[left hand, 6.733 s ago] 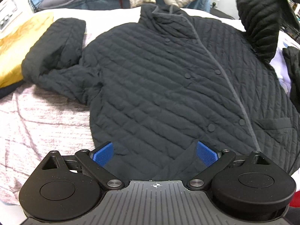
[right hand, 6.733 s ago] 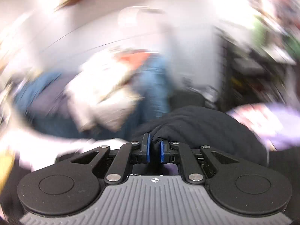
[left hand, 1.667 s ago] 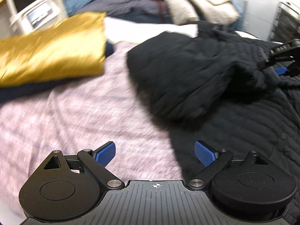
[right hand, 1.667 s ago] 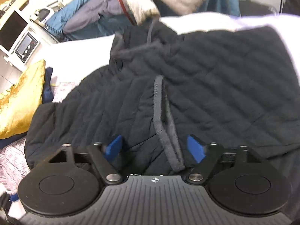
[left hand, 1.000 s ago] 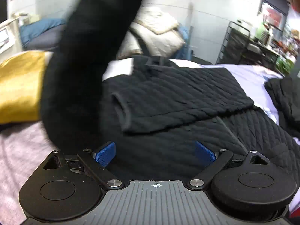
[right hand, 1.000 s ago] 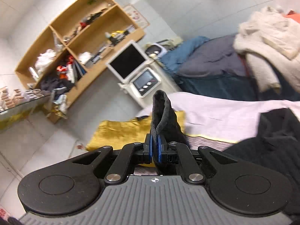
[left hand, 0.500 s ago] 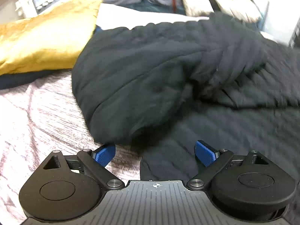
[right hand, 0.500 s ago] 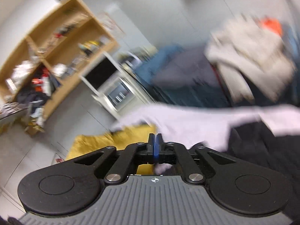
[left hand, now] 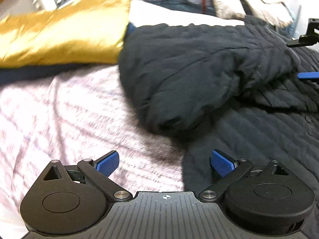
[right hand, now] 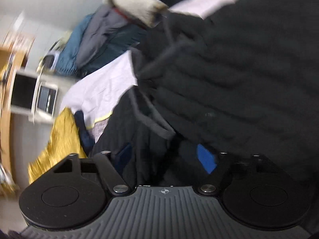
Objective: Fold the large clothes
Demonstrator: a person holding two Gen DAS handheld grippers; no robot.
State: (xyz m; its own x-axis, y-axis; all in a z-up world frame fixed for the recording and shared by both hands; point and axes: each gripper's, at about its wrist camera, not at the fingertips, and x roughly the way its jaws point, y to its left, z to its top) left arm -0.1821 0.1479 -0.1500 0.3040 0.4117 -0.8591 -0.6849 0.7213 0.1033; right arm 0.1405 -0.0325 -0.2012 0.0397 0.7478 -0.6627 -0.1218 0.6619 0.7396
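Observation:
A black quilted jacket [left hand: 209, 63] lies on the bed, its left sleeve folded in over the body as a thick roll. My left gripper [left hand: 165, 162] is open and empty, low over the jacket's left edge and the bedspread. My right gripper [right hand: 165, 157] is open, tilted, right over the dark folded fabric [right hand: 229, 75]; it also shows at the right edge of the left wrist view [left hand: 308, 39]. Nothing is held between its pads.
A gold pillow [left hand: 59, 33] on a dark blue one lies at the left. The pinkish bedspread [left hand: 59, 115] is under the jacket. A pile of clothes [left hand: 229, 0] sits at the back. A white appliance [right hand: 39, 97] stands beside the bed.
My right gripper was shut on the sleeve cuff and lifted it; it has now opened and dropped low over the jacket. The sleeve lies folded across the body. The left gripper stayed open.

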